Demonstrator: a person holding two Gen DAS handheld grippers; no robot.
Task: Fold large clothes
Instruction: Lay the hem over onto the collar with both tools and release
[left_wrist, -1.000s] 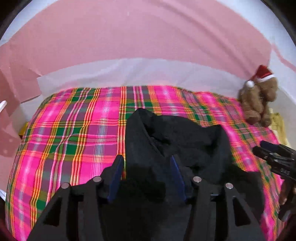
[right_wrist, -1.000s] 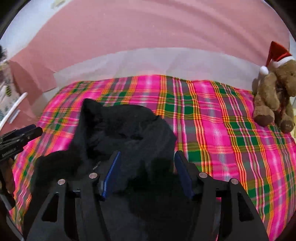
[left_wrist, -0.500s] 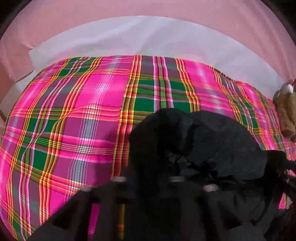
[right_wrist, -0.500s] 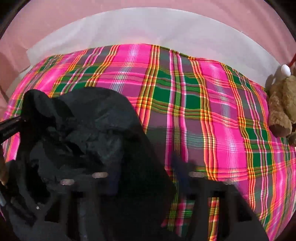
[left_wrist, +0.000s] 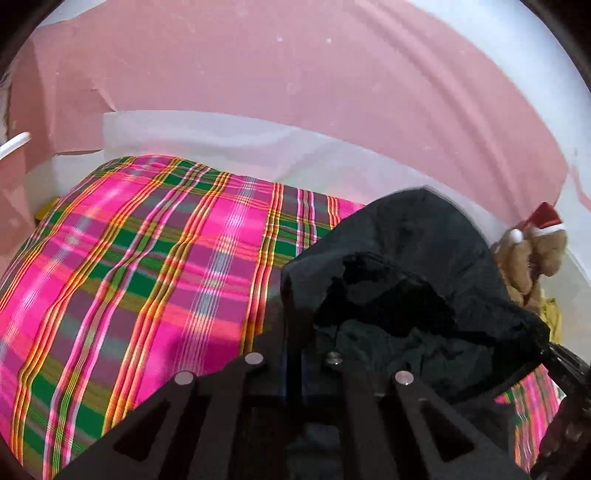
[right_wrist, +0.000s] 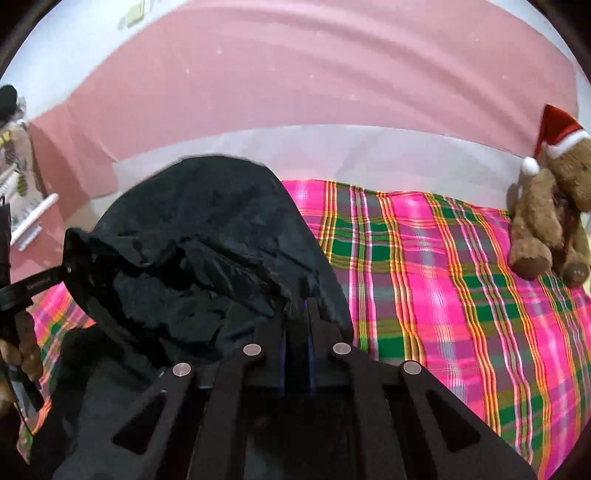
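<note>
- We hold the black garment raised over the bed, its hem pinched in both tools, the cloth bulging forward beyond the fingertips.
- Our left gripper is clamped on the garment's left edge; the jaws sit pressed together with dark fabric between them.
- Our right gripper grips the opposite edge the same way, blue pads nearly touching, cloth caught between.
- Left of the left fingers, the pink plaid bedspread lies bare and flat out to its far border, wide room for laying the piece down.
- Right of the right fingers, more plaid runs clear up to a brown teddy bear in a red Santa hat, sitting at the cover's far right corner.
- Ahead of both tools, a white sheet strip edges the bed below a pink wall.
- The garment's lower folds drop out of sight under the tools.
</note>
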